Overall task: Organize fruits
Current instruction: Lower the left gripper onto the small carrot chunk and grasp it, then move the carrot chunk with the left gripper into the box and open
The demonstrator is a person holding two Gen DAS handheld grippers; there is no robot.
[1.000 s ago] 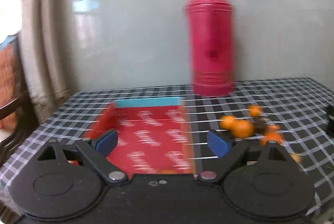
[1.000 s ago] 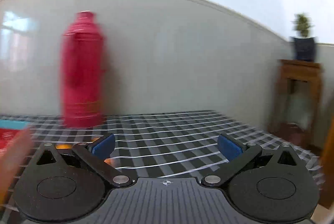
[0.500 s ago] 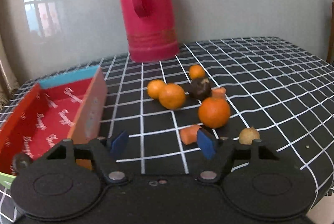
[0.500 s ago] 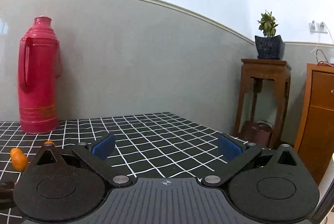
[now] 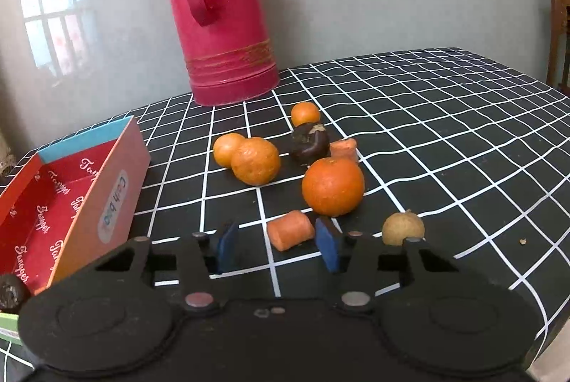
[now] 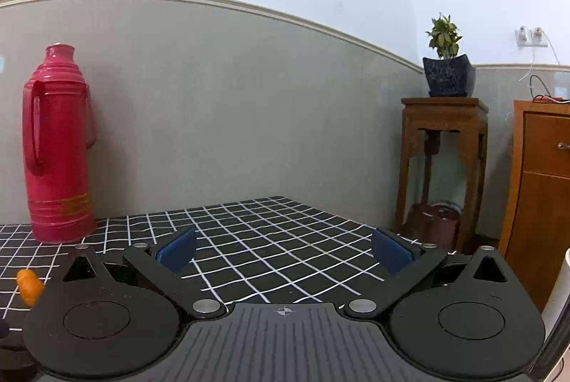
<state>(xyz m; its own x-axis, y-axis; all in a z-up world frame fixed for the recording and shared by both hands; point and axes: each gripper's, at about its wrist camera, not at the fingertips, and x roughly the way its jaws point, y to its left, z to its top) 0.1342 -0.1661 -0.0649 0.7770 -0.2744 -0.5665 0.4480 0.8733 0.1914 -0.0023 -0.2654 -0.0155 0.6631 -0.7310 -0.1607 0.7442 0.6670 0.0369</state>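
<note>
Black cloth ruled in white squares (image 5: 445, 118) covered the table, with a grey wall behind it and a tall red thermos (image 5: 221, 15) standing at the back. My left gripper (image 5: 276, 244) hung low over the near edge of the fruit; its jaws had just been closing, yet the blue pads (image 5: 326, 248) pressed on nothing — an orange carrot piece (image 5: 290, 234) lay just ahead, beside the right pad and not clearly within the gap. Beyond it sat a large orange (image 5: 333, 186), a pale brown round fruit (image 5: 402, 228) to its right, two smaller oranges (image 5: 254, 160) touching each other, a dark fruit (image 5: 309, 142), a second carrot piece (image 5: 343, 149) and one small orange (image 5: 305, 113) nearest the thermos. A red open box (image 5: 53, 204) stood to the left, well apart from the pile, with a dark fruit (image 5: 10, 291) at its near corner. My right gripper (image 6: 283, 250) was spread wide and empty over bare cloth — only a bit of orange fruit (image 6: 28, 282) showed at its far left.
</note>
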